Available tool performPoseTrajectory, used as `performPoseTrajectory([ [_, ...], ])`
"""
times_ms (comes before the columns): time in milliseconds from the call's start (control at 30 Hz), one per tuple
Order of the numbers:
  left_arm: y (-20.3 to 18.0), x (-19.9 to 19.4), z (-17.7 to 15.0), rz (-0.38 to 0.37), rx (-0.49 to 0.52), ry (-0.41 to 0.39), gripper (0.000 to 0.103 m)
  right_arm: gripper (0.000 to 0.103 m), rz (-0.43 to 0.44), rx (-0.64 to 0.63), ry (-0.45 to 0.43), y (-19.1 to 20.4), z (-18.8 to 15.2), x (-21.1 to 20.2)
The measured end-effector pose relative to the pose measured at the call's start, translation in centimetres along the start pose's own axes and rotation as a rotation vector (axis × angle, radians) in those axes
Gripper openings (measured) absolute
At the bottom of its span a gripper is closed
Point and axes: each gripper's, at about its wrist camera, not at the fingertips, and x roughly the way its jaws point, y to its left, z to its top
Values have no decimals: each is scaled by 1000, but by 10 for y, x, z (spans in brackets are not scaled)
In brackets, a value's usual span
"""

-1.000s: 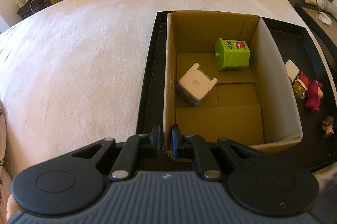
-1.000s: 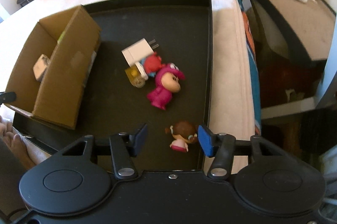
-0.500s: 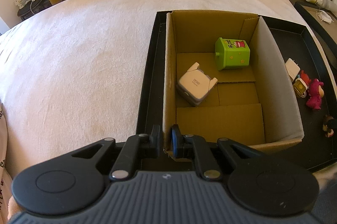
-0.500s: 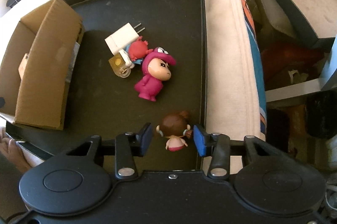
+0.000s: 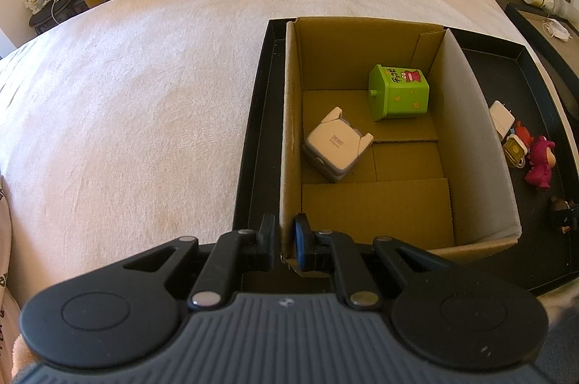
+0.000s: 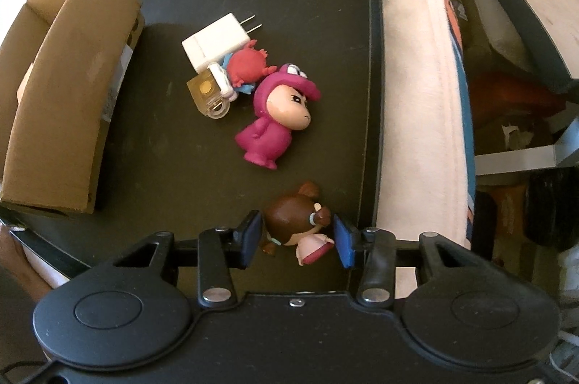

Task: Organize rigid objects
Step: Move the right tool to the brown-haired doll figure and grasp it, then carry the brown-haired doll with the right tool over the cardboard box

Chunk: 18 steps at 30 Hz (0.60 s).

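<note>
Fingers of my right gripper straddle the brown doll ungripped, left gripper pinching the box wall; two toys boxed, four remain on the tray.

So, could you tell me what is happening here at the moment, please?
A person is sorting small items from a black tray into a cardboard box. The left tool is shut on the box's near wall. The right tool is open around a brown-haired figurine on the tray, not yet gripping it. A green cube toy and a white cube lie in the box.
</note>
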Motion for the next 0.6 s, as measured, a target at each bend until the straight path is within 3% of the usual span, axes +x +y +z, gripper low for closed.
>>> performPoseTrajectory([
  [267, 1, 0, 0, -4, -5, 1, 10, 35, -8, -114, -38, 24, 1, -17],
  [500, 20, 5, 2, -90, -120, 46, 10, 35, -1, -138, -85, 39, 13, -36],
  [600, 17, 4, 1, -89, -114, 43, 10, 35, 5, -154, -104, 46, 17, -43],
])
